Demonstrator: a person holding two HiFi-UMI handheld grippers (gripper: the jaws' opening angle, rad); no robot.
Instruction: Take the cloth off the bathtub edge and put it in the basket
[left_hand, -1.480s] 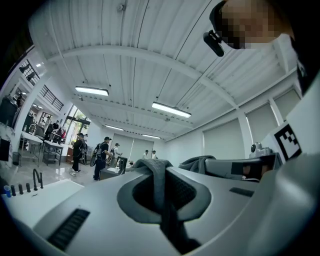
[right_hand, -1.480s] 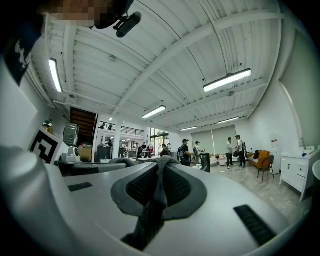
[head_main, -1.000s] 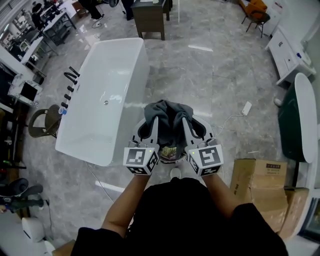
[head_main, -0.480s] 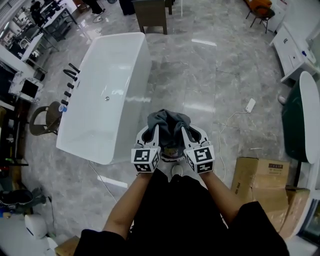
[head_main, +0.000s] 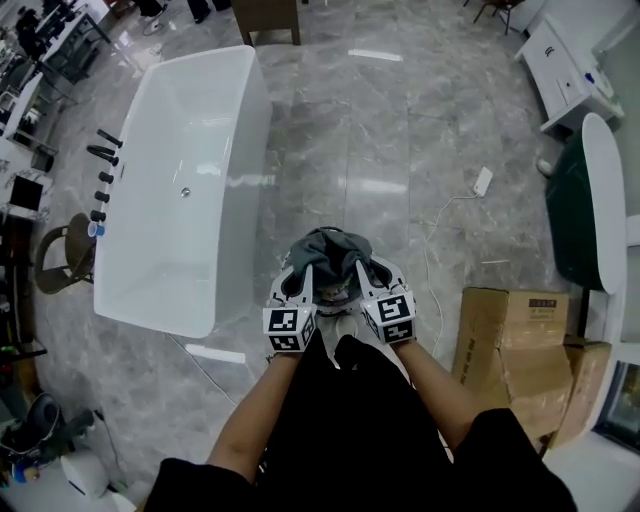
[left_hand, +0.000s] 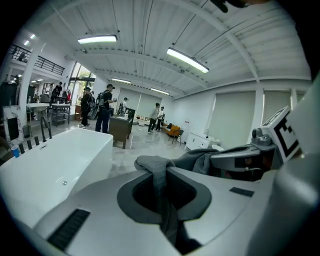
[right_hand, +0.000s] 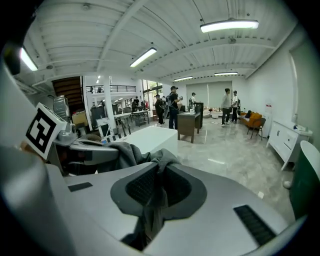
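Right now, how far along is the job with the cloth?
Done: the cloth is off the bathtub edge. In hand: the left gripper and right gripper are both shut on it. Left: placing it in the basket, which I cannot clearly see.

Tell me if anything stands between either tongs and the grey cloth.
Nothing does. The tongs of the left gripper and of the right gripper are each shut on a fold of the cloth, which hangs bunched between them above the floor, apart from the bathtub.
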